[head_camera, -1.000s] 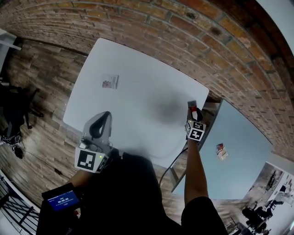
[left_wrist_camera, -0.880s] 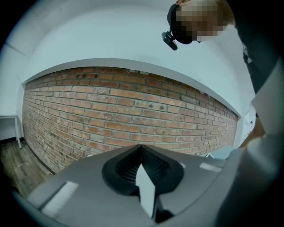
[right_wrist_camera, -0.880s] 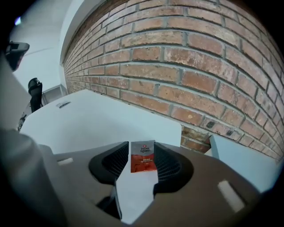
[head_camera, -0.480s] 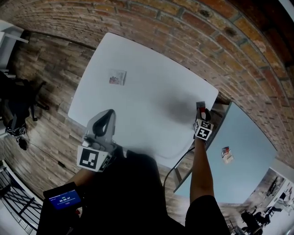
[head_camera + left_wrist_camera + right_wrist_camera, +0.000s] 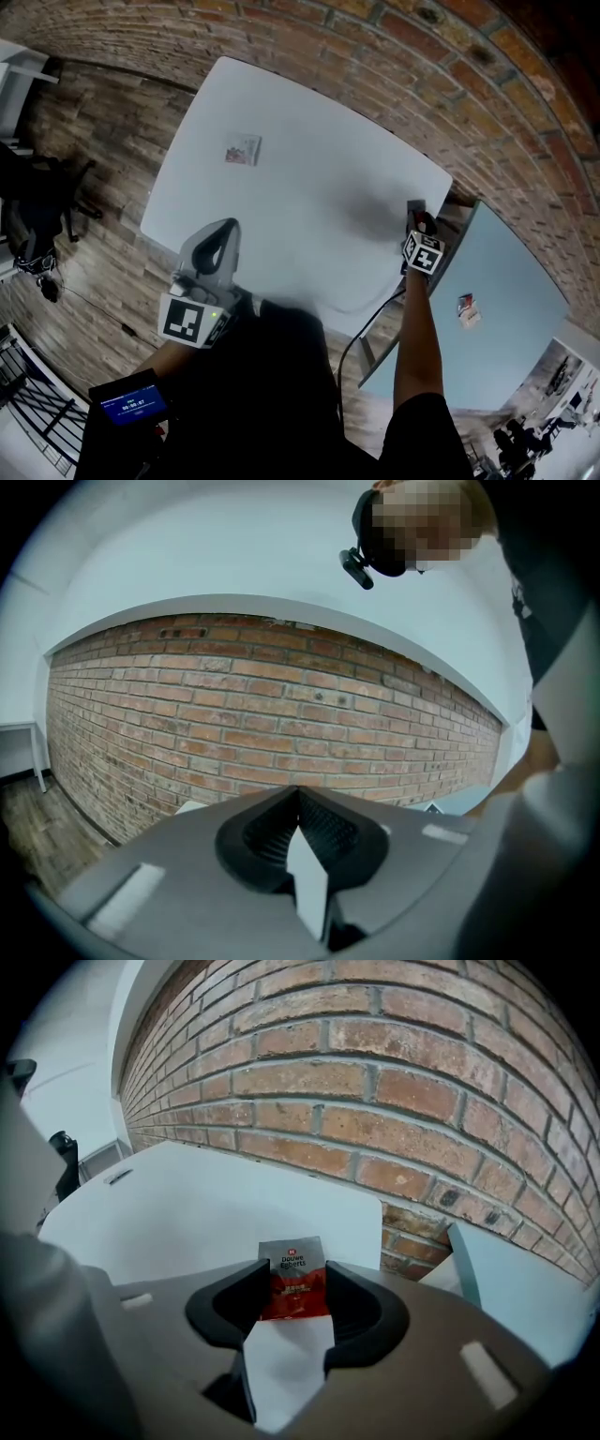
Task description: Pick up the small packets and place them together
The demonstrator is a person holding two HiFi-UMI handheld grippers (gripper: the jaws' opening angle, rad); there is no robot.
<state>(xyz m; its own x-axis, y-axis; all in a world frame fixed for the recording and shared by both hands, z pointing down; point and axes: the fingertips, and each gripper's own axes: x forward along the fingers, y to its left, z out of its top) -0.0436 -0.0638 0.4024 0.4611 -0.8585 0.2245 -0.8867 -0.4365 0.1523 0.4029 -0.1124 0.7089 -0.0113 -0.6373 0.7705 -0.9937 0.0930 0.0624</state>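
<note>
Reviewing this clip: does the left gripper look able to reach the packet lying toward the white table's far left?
Probably yes. Only bare white table lies between the left gripper and the packet; nothing blocks the way. Its jaws are shut, so they must open first.

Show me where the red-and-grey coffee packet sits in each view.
Head view: packet near the right corner of the white table.
Left gripper view: not in it.
Right gripper view: packet low centre, against the table.
Shared landmark: the brick wall behind the table.
</note>
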